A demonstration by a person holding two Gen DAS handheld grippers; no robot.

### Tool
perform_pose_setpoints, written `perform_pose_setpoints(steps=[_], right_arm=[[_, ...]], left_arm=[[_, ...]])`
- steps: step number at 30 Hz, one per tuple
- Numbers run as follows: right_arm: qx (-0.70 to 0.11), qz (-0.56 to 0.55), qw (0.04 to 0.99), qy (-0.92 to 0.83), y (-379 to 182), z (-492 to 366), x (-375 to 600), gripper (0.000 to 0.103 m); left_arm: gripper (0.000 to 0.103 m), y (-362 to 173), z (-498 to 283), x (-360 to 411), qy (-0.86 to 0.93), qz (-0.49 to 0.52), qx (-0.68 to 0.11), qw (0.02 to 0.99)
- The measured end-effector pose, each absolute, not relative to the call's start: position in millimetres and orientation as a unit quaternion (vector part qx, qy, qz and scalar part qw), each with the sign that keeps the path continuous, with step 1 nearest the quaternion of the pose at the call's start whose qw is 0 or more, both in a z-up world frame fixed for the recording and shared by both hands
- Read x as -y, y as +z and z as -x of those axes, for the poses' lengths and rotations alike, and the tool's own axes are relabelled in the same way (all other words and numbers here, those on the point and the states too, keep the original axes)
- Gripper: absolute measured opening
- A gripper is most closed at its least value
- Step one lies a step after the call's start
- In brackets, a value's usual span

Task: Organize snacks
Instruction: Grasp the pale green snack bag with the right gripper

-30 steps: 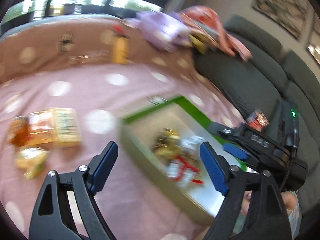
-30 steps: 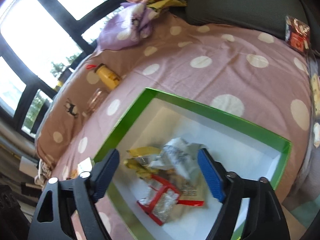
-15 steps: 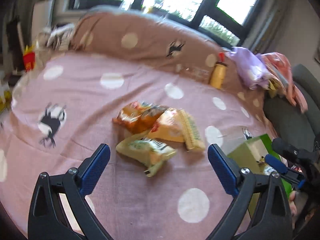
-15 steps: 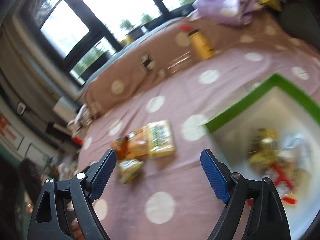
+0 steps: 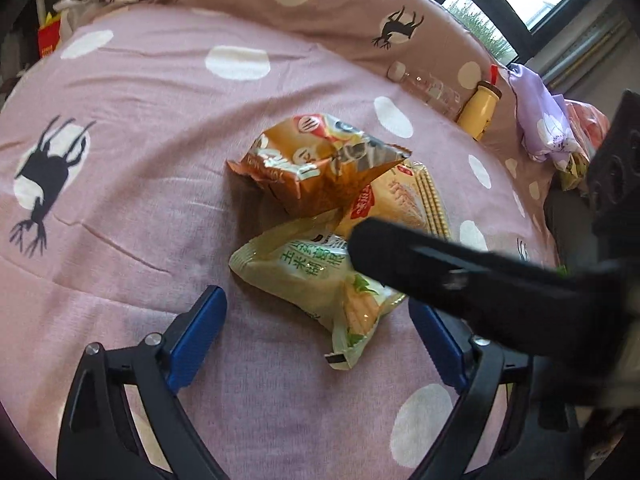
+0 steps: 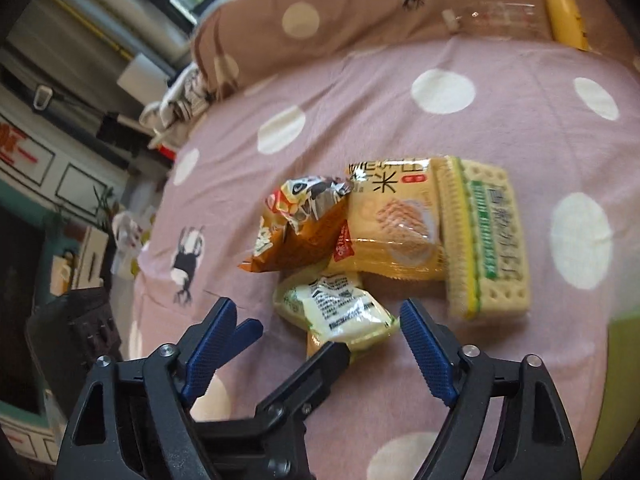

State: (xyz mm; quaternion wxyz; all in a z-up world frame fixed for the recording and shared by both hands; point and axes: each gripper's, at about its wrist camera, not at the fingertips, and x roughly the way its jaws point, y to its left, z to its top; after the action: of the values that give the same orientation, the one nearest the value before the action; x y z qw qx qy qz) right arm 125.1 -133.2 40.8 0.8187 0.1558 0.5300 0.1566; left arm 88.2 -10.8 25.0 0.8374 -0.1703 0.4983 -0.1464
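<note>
Several snack packets lie in a heap on the pink dotted bedspread. A pale yellow-green packet (image 5: pixel 316 280) (image 6: pixel 340 312) lies nearest, between the open jaws of both grippers. Behind it are an orange packet (image 5: pixel 320 164) (image 6: pixel 300 232), a yellow cracker packet (image 6: pixel 392 224) and a cream wafer pack (image 6: pixel 488 232). My left gripper (image 5: pixel 316 340) is open just in front of the pale packet. My right gripper (image 6: pixel 320 340) is open above it, and its arm crosses the left wrist view (image 5: pixel 480 280). The left gripper's fingers (image 6: pixel 244 336) show in the right wrist view.
A yellow bottle (image 5: pixel 480 112) (image 6: pixel 560 8) and a clear bottle (image 5: pixel 428 84) lie by the brown pillow (image 5: pixel 320 8). Purple cloth (image 5: pixel 540 120) is at the far right. A green box edge (image 6: pixel 624 380) shows at the right.
Both grippers have swung away from the green box to the snack heap and moved in close over the pale yellow-green packet. Both stay open.
</note>
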Motion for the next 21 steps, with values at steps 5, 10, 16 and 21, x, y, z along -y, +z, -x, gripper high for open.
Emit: perform_pose_setpoints(steps=[5, 10, 16, 21], right_arm=[[-0.556, -0.121, 0.808, 0.153, 22, -133, 123, 0.064], [-0.567, -0.148, 0.791, 0.176, 9, -134, 125, 0.056], [-0.557, -0.158, 0.795, 0.181, 13, -121, 126, 0.046], [-0.522, -0.167, 0.818, 0.174, 42, -94, 138, 0.045]], left_arm=[[0.080, 24, -87, 12, -0.149, 0.149, -0.498, 0.841], [0.055, 21, -83, 18, -0.171, 0.134, -0.498, 0.839], [0.042, 28, -72, 24, -0.181, 0.114, -0.495, 0.842], [0.039, 51, -53, 31, -0.205, 0.112, -0.465, 0.854]])
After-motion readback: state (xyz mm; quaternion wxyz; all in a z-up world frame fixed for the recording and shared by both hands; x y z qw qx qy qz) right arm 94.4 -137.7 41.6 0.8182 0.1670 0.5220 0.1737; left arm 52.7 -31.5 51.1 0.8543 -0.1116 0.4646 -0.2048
